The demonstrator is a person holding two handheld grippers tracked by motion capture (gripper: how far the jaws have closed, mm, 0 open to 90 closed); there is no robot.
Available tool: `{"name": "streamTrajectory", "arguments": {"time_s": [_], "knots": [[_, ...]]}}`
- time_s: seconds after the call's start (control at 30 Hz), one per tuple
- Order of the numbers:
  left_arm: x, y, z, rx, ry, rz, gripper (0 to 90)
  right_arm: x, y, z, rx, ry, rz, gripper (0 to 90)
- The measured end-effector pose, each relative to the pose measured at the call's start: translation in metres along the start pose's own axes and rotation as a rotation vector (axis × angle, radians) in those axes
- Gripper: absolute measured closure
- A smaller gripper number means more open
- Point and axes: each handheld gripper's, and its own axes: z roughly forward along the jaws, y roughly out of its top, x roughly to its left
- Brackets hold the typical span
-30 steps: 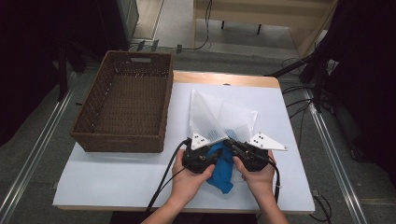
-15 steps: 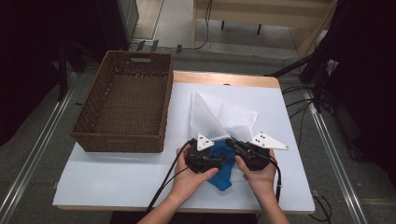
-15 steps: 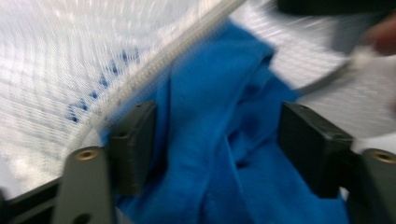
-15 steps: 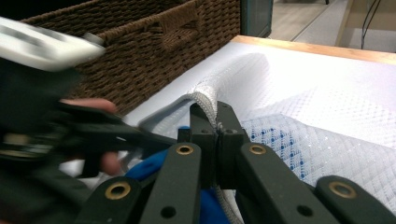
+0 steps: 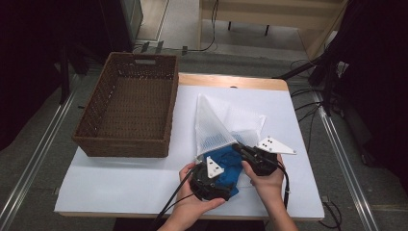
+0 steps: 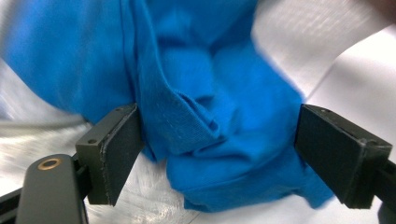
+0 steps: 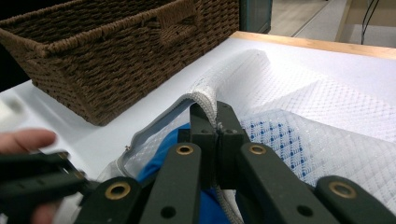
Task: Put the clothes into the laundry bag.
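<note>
A white mesh bag [image 5: 216,122] lies on the white table [image 5: 144,183], its mouth toward me. A blue cloth [image 5: 226,166] sits half inside that mouth. My right gripper [image 5: 239,149] is shut on the bag's padded rim [image 7: 203,98] and holds it lifted above the blue cloth [image 7: 159,158]. My left gripper [image 5: 222,179] is at the cloth's near end. Its jaws have just been opening. In the left gripper view they stand wide apart, with the bunched blue cloth [image 6: 201,84] lying loose between them on the bag [image 6: 299,42].
A brown wicker basket [image 5: 130,108] stands on the table's left half, its near wall close to the bag's mouth [image 7: 116,56]. Bare table lies in front of the basket and to the right of the bag. Cables trail off the near edge.
The left gripper has drawn back toward the near edge and dropped lower, and its jaws have spread. The right gripper has kept its hold on the bag's rim.
</note>
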Motion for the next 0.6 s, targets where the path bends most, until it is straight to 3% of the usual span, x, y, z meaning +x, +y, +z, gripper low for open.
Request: {"name": "streamTrajectory", "arguments": {"time_s": [0.03, 0.1, 0.23, 0.3, 0.33, 0.43, 0.53, 0.6], "knots": [[0.000, -0.001, 0.004, 0.019, 0.014, -0.004, 16.9, 0.000, 0.000, 0.000, 0.001, 0.002, -0.001, 89.8], [0.001, 0.000, 0.005, -0.001, 0.024, -0.024, 19.9, 0.000, -0.001, 0.001, 0.003, 0.004, -0.006, 89.8], [0.008, 0.004, 0.002, -0.043, -0.002, -0.099, 49.3, 0.000, -0.001, 0.001, 0.005, 0.010, -0.002, 89.8], [0.014, 0.007, 0.000, -0.075, -0.030, -0.156, 59.8, 0.000, 0.000, 0.000, 0.004, 0.010, -0.005, 89.8], [0.015, 0.008, -0.001, -0.089, -0.032, -0.163, 64.7, 0.000, 0.000, 0.000, 0.003, 0.010, -0.002, 89.8], [0.022, 0.019, 0.003, -0.113, -0.050, -0.199, 74.0, 0.002, 0.003, -0.002, -0.008, 0.012, -0.003, 89.8], [0.024, 0.028, 0.003, -0.128, -0.049, -0.206, 75.4, 0.003, 0.003, -0.003, -0.010, 0.018, -0.001, 89.8], [0.025, 0.037, 0.003, -0.164, -0.026, -0.212, 75.7, 0.005, 0.005, -0.004, -0.014, 0.024, 0.004, 89.8]]}}
